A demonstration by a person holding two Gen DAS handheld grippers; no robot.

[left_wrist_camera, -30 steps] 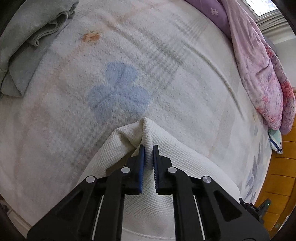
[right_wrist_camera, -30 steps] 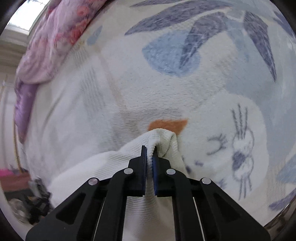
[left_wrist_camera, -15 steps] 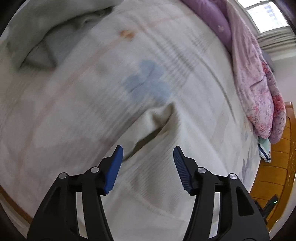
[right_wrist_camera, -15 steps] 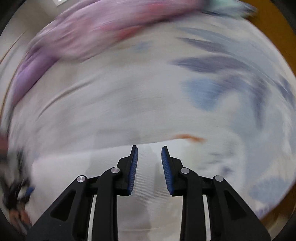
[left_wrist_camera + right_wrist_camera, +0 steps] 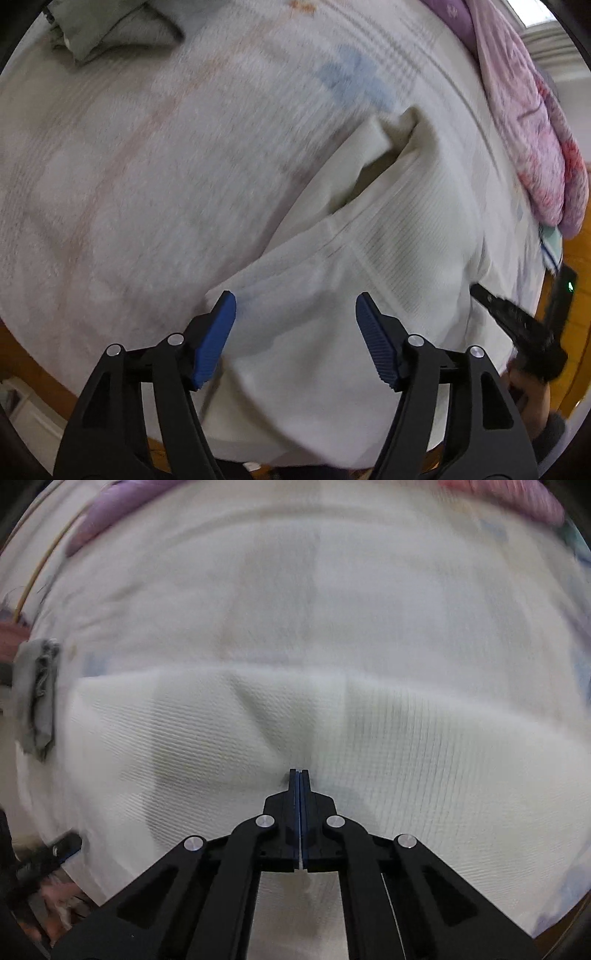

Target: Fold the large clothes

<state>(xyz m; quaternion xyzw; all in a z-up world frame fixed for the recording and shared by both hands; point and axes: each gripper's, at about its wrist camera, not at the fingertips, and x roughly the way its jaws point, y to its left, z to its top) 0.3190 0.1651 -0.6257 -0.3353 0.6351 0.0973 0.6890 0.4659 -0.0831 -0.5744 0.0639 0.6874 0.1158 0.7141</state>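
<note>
Released garment (image 5: 332, 317) below opening left gripper (image 5: 295, 321)

A bed under daylight

A pale patterned blanket (image 5: 155, 155) spreads ahead of the tongs; a pink floral quilt (image 5: 532, 122) is heaped far right below a bright window (image 5: 532, 14), with orange wooden furniture (image 5: 576, 258) beside it.

Garment (image 5: 369, 266) spread on blanket (image 5: 147, 166), over bed's near edge. Folded cloth (image 5: 110, 33) on blanket, far left corner. Quilt (image 5: 528, 122) heaped along blanket's right side. Left gripper (image 5: 295, 332) above garment's near part; right gripper (image 5: 299, 775) above its middle.
</note>
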